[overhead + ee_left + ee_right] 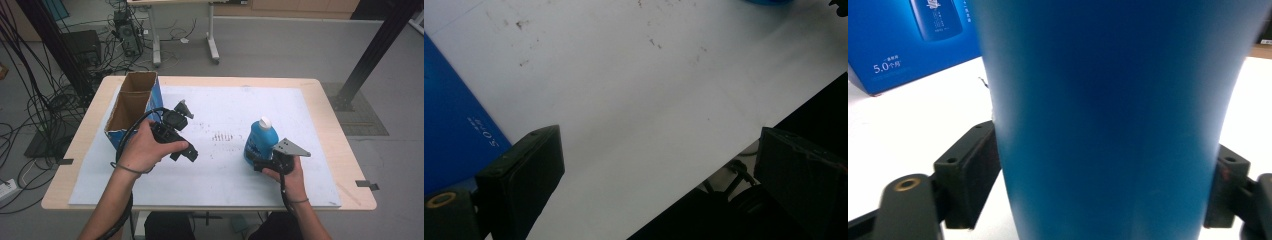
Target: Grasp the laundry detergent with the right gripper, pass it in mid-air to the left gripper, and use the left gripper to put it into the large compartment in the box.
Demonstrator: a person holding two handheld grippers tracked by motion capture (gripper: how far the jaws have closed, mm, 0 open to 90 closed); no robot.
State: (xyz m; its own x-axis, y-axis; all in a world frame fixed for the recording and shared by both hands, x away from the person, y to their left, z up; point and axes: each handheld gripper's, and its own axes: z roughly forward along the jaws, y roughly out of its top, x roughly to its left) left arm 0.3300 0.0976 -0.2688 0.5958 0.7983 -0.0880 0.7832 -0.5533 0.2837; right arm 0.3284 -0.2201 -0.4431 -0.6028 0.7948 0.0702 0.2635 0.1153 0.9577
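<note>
The right gripper [257, 162] is pinching the blue bottle [261, 140], which is standing upright with its white cap [264, 121] on, right of the table's [210, 87] middle. The left gripper [186, 150] is hanging spread and empty beside the open cardboard box [131, 107], whose inside is showing nothing.

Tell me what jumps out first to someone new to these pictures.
The blue bottle with a white cap stands right of centre on the white mat, with the right gripper closed on its base. At the mat's left edge stands an open blue box, beside the left gripper, whose jaws are open.
</note>
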